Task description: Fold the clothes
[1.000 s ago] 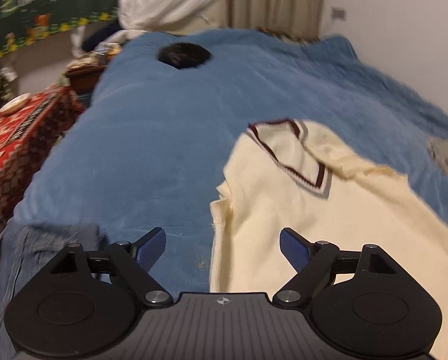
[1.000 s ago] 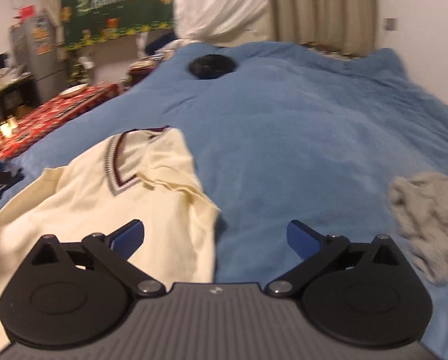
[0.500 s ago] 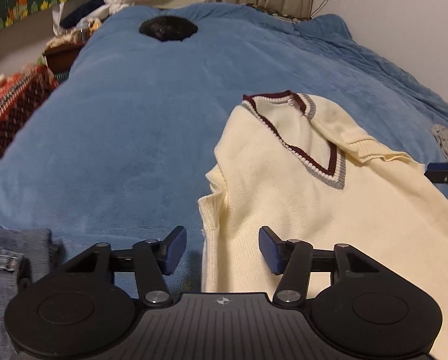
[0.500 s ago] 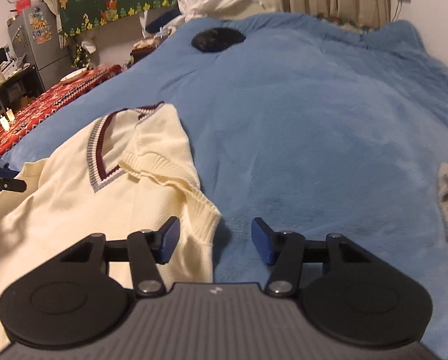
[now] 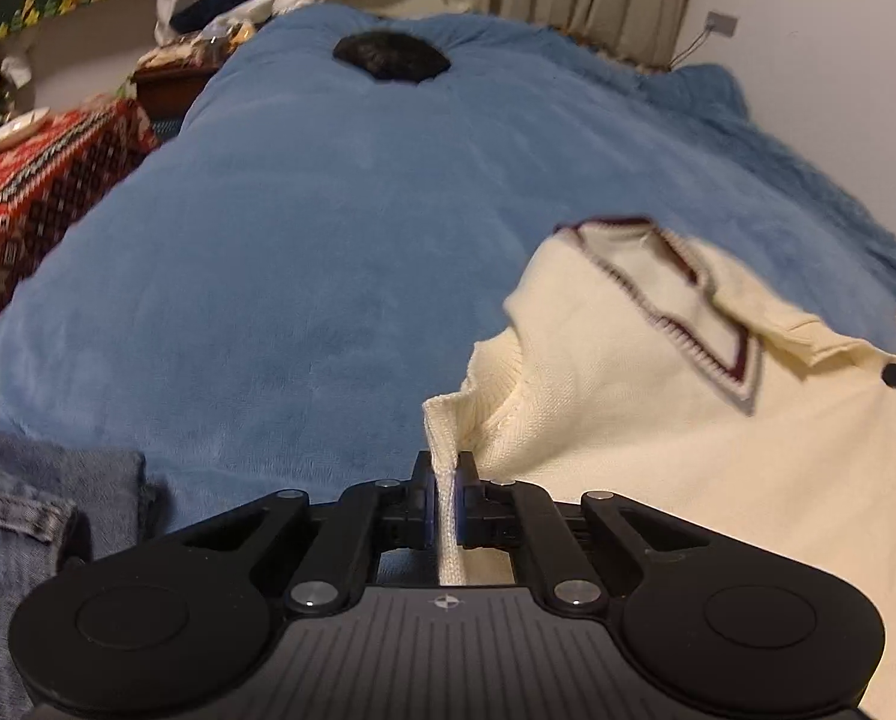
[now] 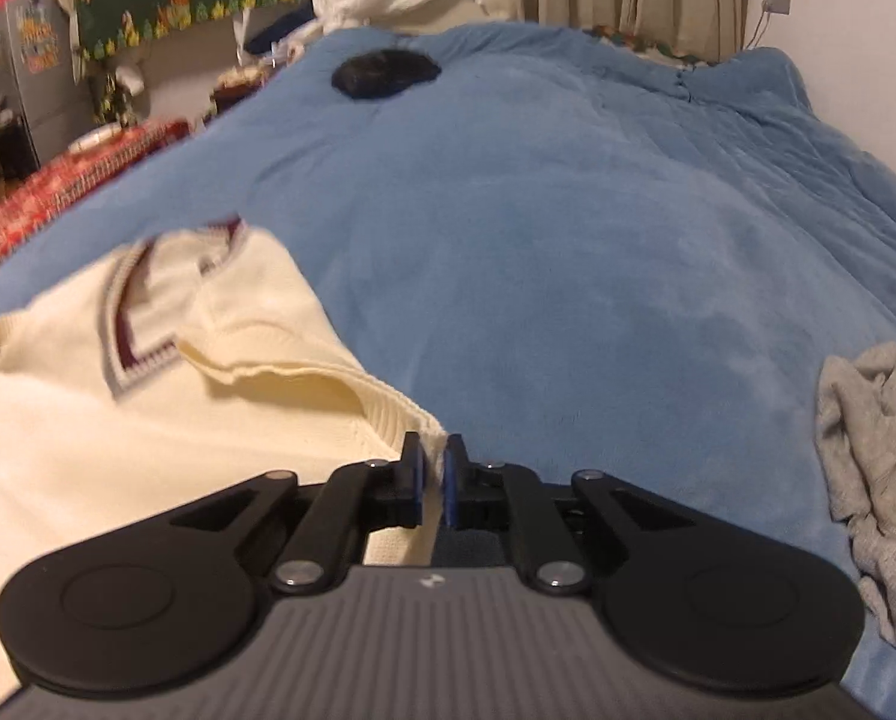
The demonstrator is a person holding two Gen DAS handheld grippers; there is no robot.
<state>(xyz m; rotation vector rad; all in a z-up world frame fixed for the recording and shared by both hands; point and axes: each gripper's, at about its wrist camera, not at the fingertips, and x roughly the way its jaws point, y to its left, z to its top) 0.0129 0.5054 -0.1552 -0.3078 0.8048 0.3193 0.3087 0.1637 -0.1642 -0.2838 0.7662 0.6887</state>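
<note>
A cream V-neck sweater (image 5: 658, 420) with maroon and grey neck trim lies on the blue blanket (image 5: 327, 240). In the left wrist view, my left gripper (image 5: 444, 468) has its jaws closing tight on the sweater's ribbed left edge, and cream knit shows between the blue pads. In the right wrist view, the same sweater (image 6: 147, 420) spreads to the left. My right gripper (image 6: 432, 462) pinches its ribbed right edge, with the jaws closing on the fabric. The knit rises slightly toward each grip.
Folded jeans (image 5: 27, 510) sit at the near left of the bed. A crumpled grey garment (image 6: 874, 450) lies at the right. A black round object (image 6: 384, 72) rests far up the blanket (image 6: 568, 240). A red patterned cloth (image 5: 27, 180) covers furniture left of the bed.
Both grippers came down and forward to the sweater's opposite side edges. Their jaws went from wide open to closed on the ribbed knit.
</note>
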